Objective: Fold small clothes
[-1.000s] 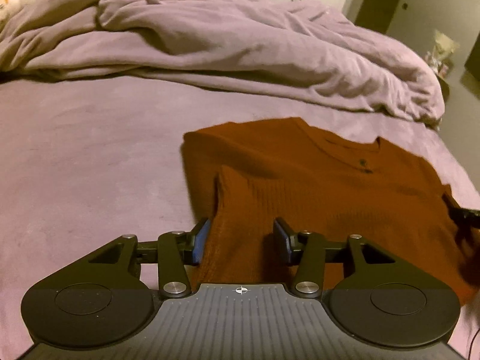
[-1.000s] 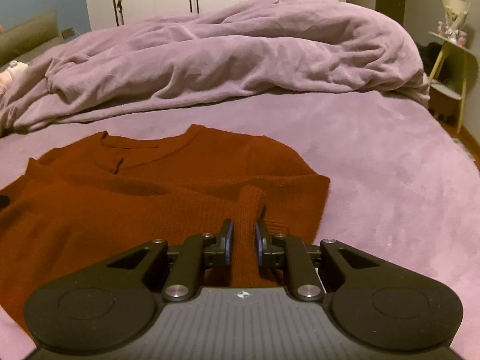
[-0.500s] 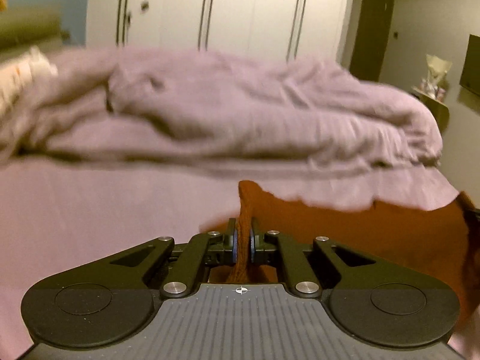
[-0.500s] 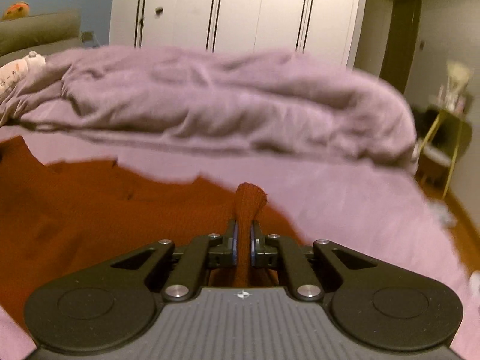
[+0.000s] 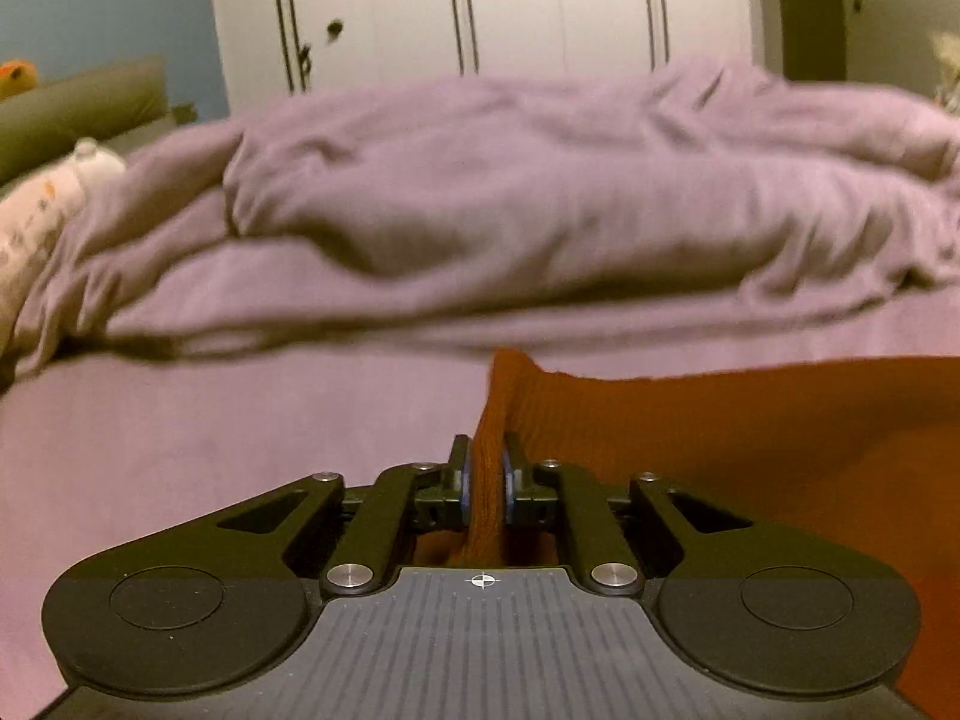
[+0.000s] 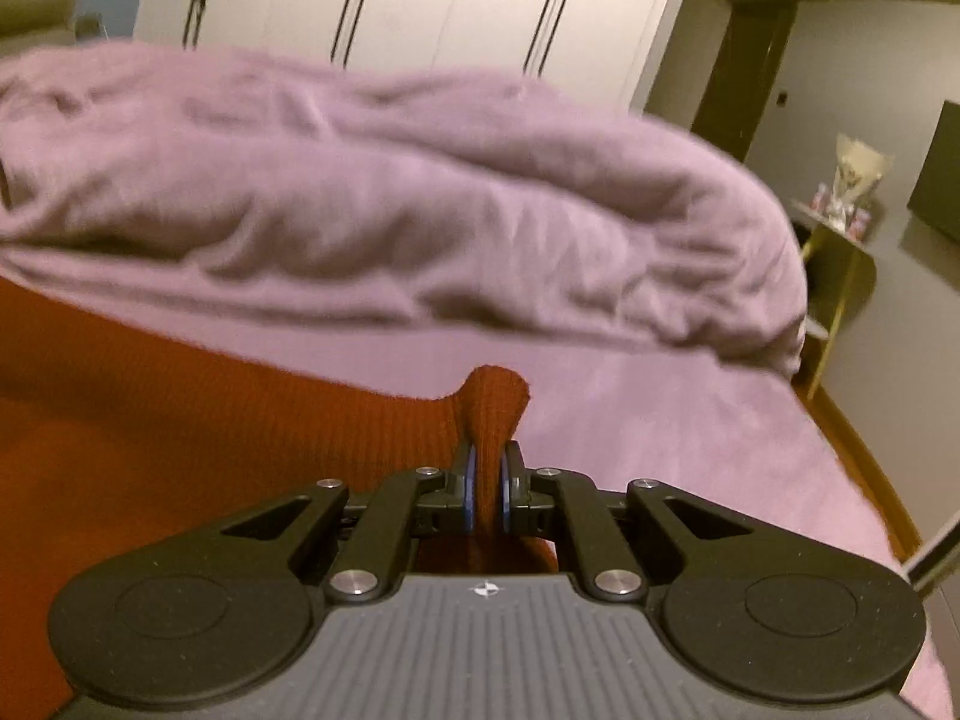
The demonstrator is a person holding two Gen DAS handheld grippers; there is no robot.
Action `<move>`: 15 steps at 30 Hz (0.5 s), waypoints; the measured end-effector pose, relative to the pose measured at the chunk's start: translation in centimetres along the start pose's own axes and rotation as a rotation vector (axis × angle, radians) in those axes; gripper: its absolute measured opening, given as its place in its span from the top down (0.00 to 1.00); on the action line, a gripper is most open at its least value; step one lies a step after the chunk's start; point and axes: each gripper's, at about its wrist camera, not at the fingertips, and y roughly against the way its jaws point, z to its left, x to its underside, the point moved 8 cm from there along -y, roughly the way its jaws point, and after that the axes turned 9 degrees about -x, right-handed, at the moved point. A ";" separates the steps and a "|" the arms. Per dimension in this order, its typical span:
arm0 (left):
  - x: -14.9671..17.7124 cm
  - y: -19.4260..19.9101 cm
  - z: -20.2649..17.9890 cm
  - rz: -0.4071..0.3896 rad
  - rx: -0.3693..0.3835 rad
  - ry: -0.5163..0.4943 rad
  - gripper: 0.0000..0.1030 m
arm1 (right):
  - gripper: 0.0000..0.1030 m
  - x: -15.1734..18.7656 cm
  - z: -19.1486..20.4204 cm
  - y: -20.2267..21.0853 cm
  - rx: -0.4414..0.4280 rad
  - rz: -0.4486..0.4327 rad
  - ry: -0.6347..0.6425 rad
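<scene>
A rust-brown knit sweater (image 5: 750,420) is held up off the purple bed (image 5: 210,420). My left gripper (image 5: 485,468) is shut on a bunched corner of it, and the cloth stretches away to the right. My right gripper (image 6: 487,474) is shut on the opposite corner of the sweater (image 6: 210,408), and the cloth stretches away to the left. The sweater's lower part and its neckline are hidden in both views.
A rumpled purple duvet (image 5: 540,192) lies heaped across the far side of the bed, also in the right wrist view (image 6: 390,210). White wardrobe doors (image 5: 510,6) stand behind. A pillow (image 5: 42,210) lies far left. A yellow side table (image 6: 840,276) stands right of the bed.
Both grippers closed on the sweater's corners and lifted it off the bed. The views tilted up from the flat sweater toward the duvet and wardrobe.
</scene>
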 end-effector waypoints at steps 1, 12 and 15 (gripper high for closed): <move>1.1 -0.7 -0.1 0.028 -0.005 -0.011 0.84 | 0.92 0.7 0.1 -0.4 0.004 0.014 0.002; 3.1 5.4 5.1 0.050 0.074 0.148 0.50 | 0.82 2.8 0.0 7.5 -0.121 -0.051 -0.114; 4.2 7.4 3.7 0.080 0.116 0.118 0.46 | 0.82 5.0 2.6 10.9 -0.213 -0.065 -0.072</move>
